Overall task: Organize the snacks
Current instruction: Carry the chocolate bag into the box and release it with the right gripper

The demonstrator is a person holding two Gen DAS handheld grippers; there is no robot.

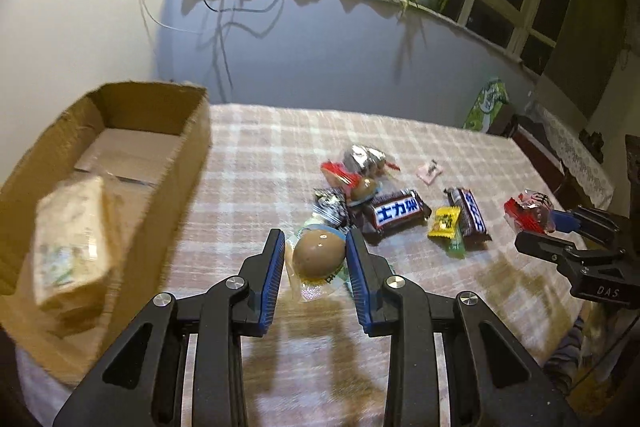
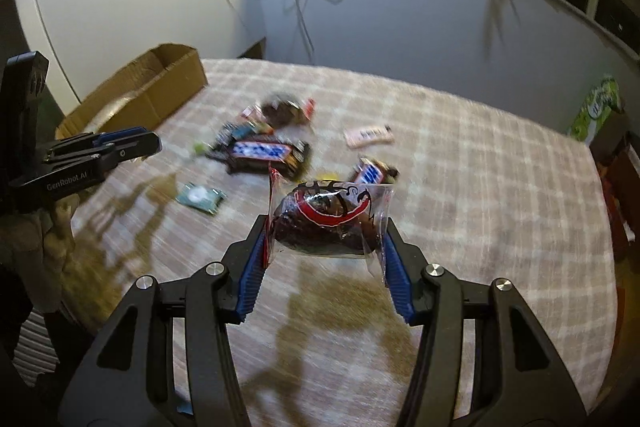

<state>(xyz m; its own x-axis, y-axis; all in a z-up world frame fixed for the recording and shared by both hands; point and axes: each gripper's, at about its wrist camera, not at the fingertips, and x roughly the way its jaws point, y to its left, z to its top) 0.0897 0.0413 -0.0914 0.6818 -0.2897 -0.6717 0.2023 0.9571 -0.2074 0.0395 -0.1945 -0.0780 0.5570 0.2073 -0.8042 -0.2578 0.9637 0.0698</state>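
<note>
Far left, an open corrugated cardboard box [image 1: 160, 155] sits on the plaid-woven tablecloth [image 1: 256, 163], flaps raw-edged, floor lined with pale flat sheets; a squarish tan packet [image 1: 74, 239] shows at its near end, too blurred to tell whether it lies inside or hangs in front. Next over, the left gripper [image 1: 316, 251]: black jointed arms, ribbed blue pads closed against a smooth brown egg-shaped snack in clear crinkled film [image 1: 318, 255], held above the cloth. Just beyond it, the loose pile: glossy foil-and-cellophane packets [image 1: 360, 163] heaped together, a dark rectangular chocolate bar with white characters on a blue band [image 1: 396, 213], a small yellow sachet [image 1: 443, 223], a second dark bar [image 1: 468, 215] lying beside the sachet, and a small pink square wrapper [image 1: 430, 171] set apart behind. From the right wrist view, a flat green packet [image 2: 201, 197] lies alone on the cloth nearer the left gripper's side. Far right, the right gripper [image 2: 326, 233]: blue ribbed pads spread fairly wide yet pinching the side seams of a transparent pouch with red printing [image 2: 332, 223], a dark, lumpy, rounded mass inside; pouch is lifted off the table, its shadow falling on the cloth below. Motion blur softens the pile in this view.
</note>
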